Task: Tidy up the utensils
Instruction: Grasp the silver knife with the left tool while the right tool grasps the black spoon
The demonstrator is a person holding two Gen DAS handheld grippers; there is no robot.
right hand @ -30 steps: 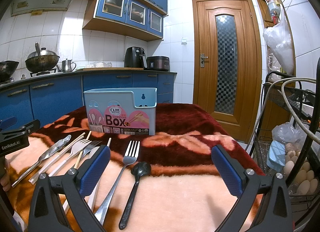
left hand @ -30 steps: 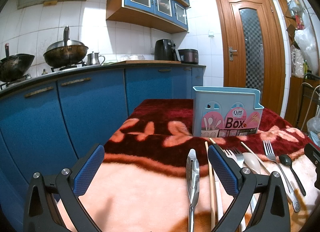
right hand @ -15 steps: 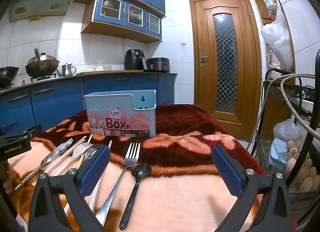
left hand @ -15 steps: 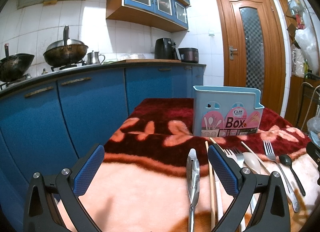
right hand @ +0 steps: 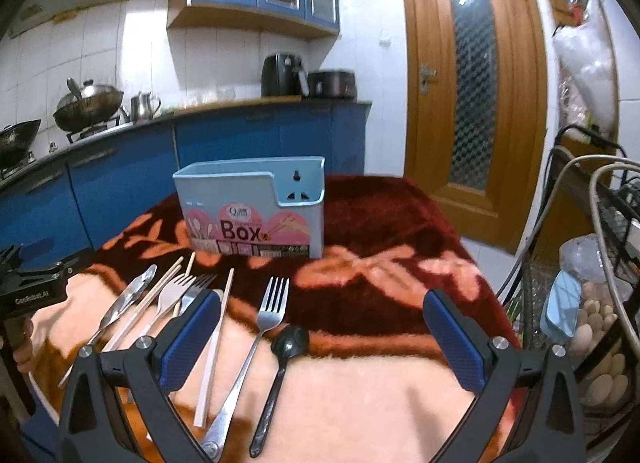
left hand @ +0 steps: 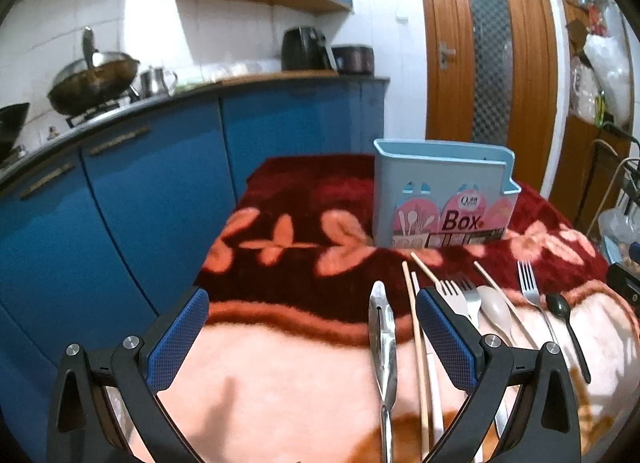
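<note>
Both grippers have dipped toward the blanket [right hand: 360, 403], left gripper [left hand: 312, 339] and right gripper [right hand: 322, 339] spread wide and empty. Cutlery, including a fork [right hand: 256, 337] and black spoon [right hand: 280, 367], lies before the seemingly empty box [right hand: 256, 215]; nothing sorted yet.

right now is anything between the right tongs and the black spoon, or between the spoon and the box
Nothing visible. The right tongs are open over the blanket, the black spoon lying between their pads. From spoon to blue box there is only bare blanket; the fork lies beside it, left.
</note>
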